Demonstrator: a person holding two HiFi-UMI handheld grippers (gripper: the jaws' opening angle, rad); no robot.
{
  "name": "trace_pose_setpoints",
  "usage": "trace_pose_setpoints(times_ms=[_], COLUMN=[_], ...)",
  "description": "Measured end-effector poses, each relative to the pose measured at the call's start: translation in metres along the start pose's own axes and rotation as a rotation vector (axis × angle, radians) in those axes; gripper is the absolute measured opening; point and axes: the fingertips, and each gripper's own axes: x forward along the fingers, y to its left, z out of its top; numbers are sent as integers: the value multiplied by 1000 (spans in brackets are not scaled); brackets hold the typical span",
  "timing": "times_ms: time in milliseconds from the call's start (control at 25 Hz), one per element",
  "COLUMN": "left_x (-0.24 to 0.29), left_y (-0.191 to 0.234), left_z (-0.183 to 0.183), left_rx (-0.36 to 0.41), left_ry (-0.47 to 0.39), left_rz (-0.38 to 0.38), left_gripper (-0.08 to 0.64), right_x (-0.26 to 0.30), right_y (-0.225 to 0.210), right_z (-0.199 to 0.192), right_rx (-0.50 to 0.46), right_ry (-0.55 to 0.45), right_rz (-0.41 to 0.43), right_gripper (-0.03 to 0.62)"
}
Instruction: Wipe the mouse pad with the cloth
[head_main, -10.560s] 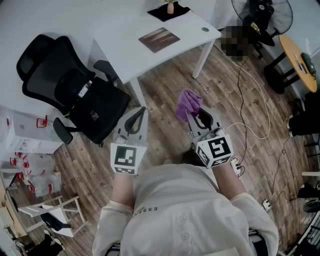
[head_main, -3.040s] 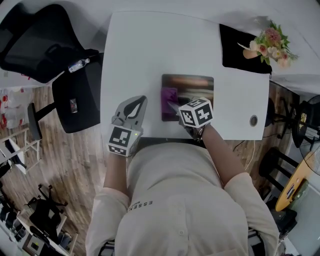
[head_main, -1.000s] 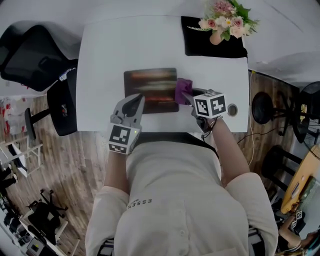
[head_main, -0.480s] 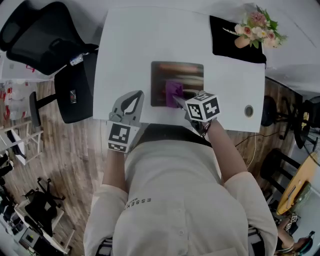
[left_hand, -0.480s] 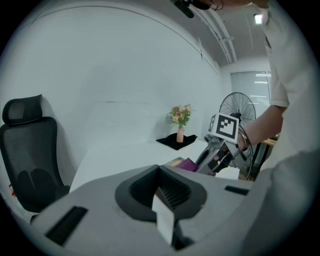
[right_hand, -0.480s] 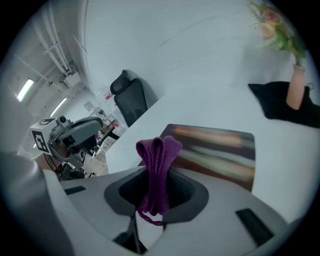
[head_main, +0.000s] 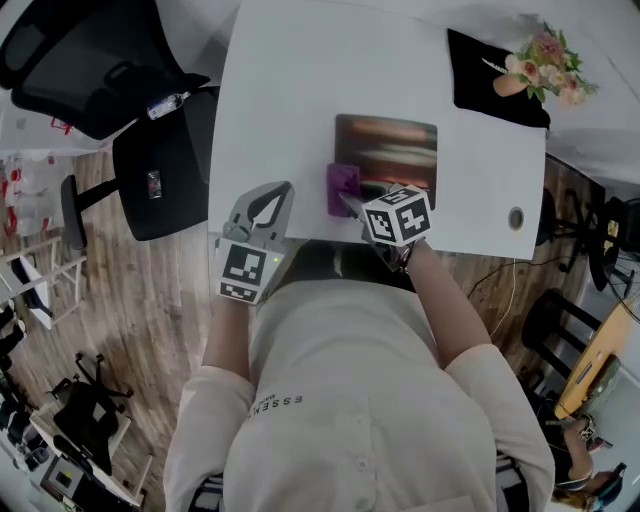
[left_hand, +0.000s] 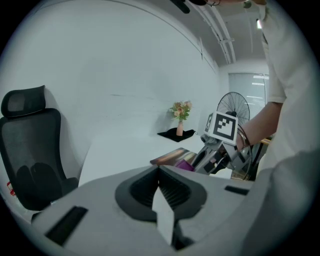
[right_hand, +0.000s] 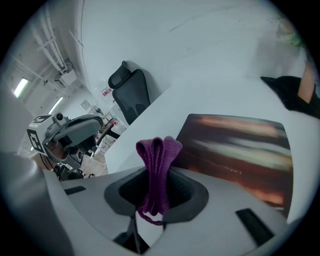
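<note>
Cloth (right_hand: 159, 149) half inside right tongs (right_hand: 155, 174)

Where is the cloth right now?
Near the middle of the head view, the cloth is pinched in the right gripper, at the near-left corner of the mouse pad on the white table.

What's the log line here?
right gripper: shut on folded purple cloth; cloth: near-left corner of dark rectangular mouse pad; left gripper: shut, empty
</note>
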Motion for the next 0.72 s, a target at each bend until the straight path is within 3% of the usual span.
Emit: trace_pose_setpoints(times_ms=[720], left_x=[32], left_y=[-29], left_z=[25], left_rx=[-30], left_ry=[-30], left_rz=[-25], left_gripper=[2], right_x=[-26], right_y=[-48], right_z=[-16], right_rx=[22], right_ry=[18], right_rz=[-56], right_gripper=[95])
